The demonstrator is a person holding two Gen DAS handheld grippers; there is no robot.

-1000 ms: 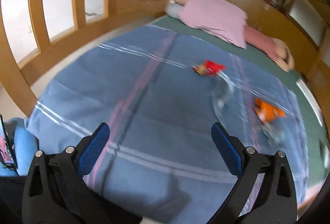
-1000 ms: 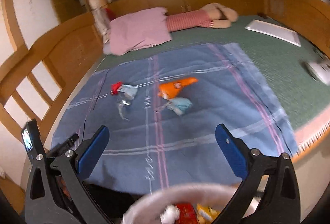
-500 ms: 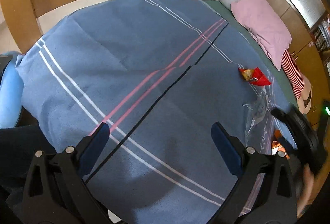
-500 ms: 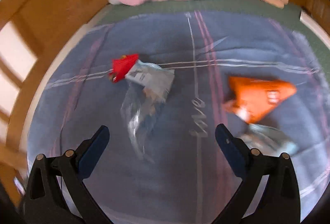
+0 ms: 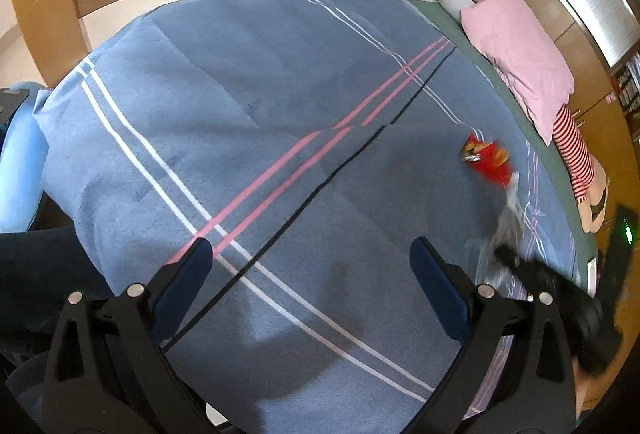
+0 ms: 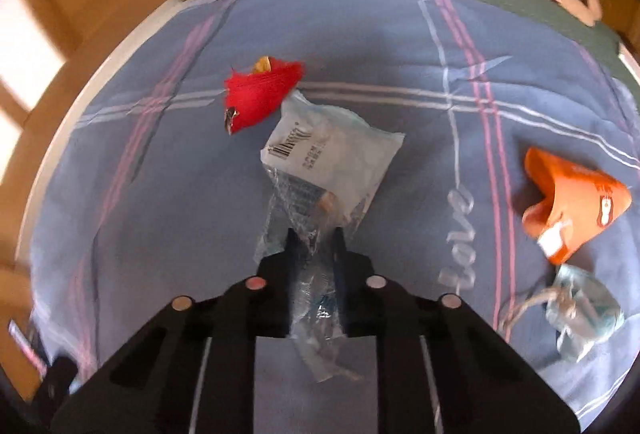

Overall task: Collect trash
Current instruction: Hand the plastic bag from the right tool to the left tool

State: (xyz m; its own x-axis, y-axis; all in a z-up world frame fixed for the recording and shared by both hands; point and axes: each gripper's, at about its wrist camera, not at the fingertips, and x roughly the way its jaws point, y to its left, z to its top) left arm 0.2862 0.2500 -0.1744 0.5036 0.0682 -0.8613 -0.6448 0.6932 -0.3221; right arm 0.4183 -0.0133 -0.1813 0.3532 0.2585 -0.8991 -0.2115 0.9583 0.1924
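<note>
only our r wrist view shows right gripper [image 6: 314, 238] jaws pinching the clear wrapper [image 6: 316, 298] on the blanket [image 6: 160, 194] w/ orange packet [image 6: 572, 194] nearby; left gripper [image 5: 312, 266] jaws spread. 0.5 s ago r jaws were spread.

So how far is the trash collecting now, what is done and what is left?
Nothing visibly collected in these views. In hand: the right gripper is shut on the clear plastic wrapper. Left on the blue blanket: red snack bag, pale blue packet, orange bag and crumpled clear wrapper. The left gripper is open and holds nothing.
</note>
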